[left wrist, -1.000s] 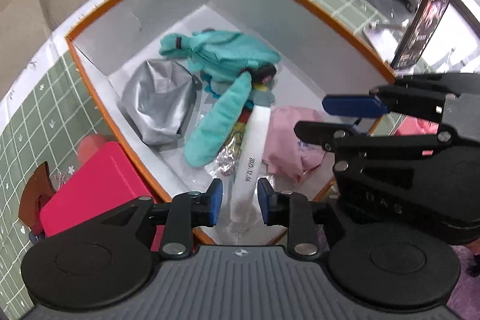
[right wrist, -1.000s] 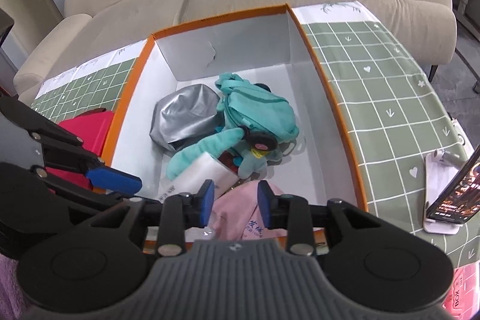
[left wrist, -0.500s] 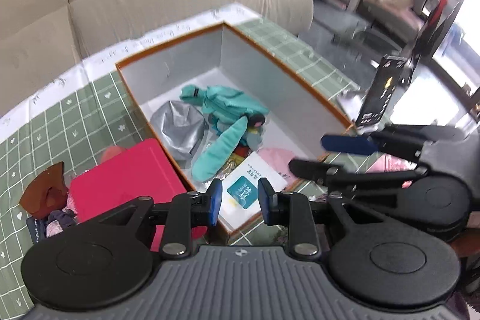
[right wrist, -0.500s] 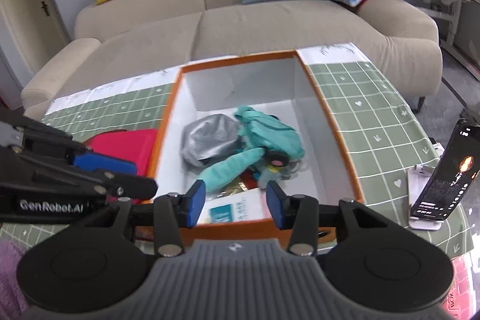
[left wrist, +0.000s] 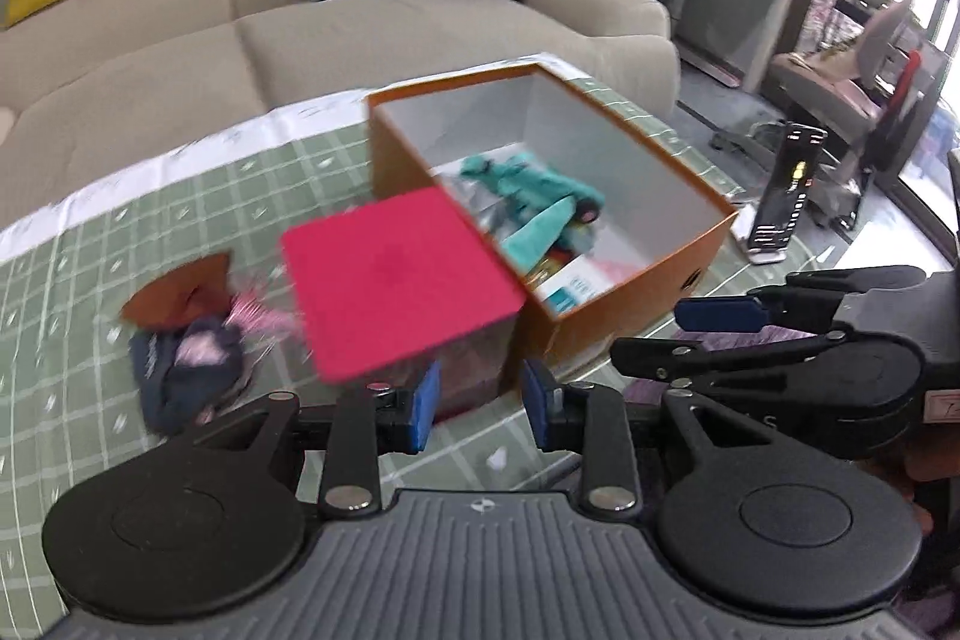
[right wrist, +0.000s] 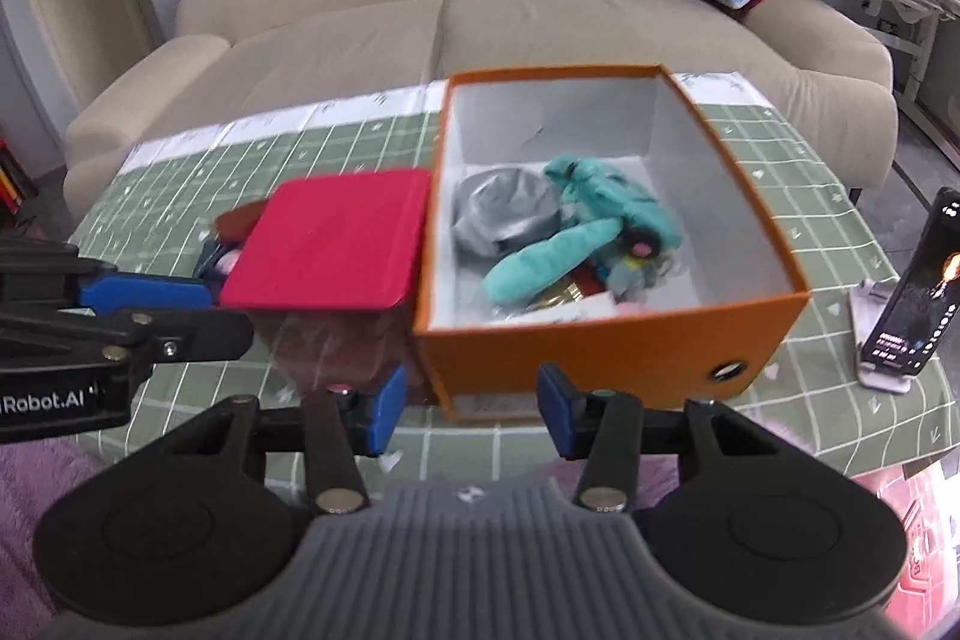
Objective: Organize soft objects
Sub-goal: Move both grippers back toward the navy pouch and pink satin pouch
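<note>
An orange box (right wrist: 606, 340) (left wrist: 630, 307) stands on the green checked tablecloth. Inside lie a teal plush toy (right wrist: 594, 226) (left wrist: 534, 196), a grey bundle (right wrist: 504, 214), a white packet (left wrist: 570, 289) and a bit of pink cloth (right wrist: 630, 307). A pile of dark and pink soft things (left wrist: 186, 352) lies left of a red-lidded box (right wrist: 330, 250) (left wrist: 396, 274). My left gripper (left wrist: 480, 403) is open and empty, held back from the boxes. My right gripper (right wrist: 471, 409) is open and empty in front of the orange box.
A phone on a stand (right wrist: 912, 292) (left wrist: 780, 196) is right of the orange box. A beige sofa (right wrist: 480, 22) with yellow and blue cushions runs behind the table. A brown scrap (left wrist: 180, 289) lies by the soft pile. Purple cloth (right wrist: 36, 490) is near the front edge.
Both grippers have pulled back and up from inside the orange box. The white packet now lies in the box. The right jaws have opened wider.
</note>
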Available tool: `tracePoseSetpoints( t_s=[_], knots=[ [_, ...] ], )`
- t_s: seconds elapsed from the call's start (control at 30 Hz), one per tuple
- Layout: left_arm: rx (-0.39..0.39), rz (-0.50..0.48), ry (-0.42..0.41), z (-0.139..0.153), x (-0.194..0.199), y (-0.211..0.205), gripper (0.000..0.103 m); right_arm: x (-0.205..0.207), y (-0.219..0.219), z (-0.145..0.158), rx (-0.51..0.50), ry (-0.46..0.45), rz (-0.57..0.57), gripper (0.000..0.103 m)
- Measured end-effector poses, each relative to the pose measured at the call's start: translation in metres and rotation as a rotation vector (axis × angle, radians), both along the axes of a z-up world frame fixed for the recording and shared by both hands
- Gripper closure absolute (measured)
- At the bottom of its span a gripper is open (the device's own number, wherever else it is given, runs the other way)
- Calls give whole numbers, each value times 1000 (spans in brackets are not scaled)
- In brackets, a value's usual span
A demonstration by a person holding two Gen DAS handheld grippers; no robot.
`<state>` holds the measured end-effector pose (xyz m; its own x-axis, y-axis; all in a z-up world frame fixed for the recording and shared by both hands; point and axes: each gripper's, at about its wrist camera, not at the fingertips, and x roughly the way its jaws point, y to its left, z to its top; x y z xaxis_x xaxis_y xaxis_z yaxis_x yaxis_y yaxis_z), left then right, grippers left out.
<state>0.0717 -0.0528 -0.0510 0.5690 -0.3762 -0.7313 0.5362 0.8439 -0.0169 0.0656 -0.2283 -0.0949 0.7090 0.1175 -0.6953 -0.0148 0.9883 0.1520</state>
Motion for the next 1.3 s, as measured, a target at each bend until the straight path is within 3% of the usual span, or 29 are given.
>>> tracePoseSetpoints(
  t_s=[0.63,1.07,1.3],
  knots=[
    [-87,233,21,-19,-22,105,67,-11,100,-8,-81,26,226,53],
    [-138,235,19,-19,6,153,59,17,165,-2,-139,-22,431,54],
    [-106,228,29,-28,37,171,58,48,195,-11,-211,-45,486,59]
  ],
)
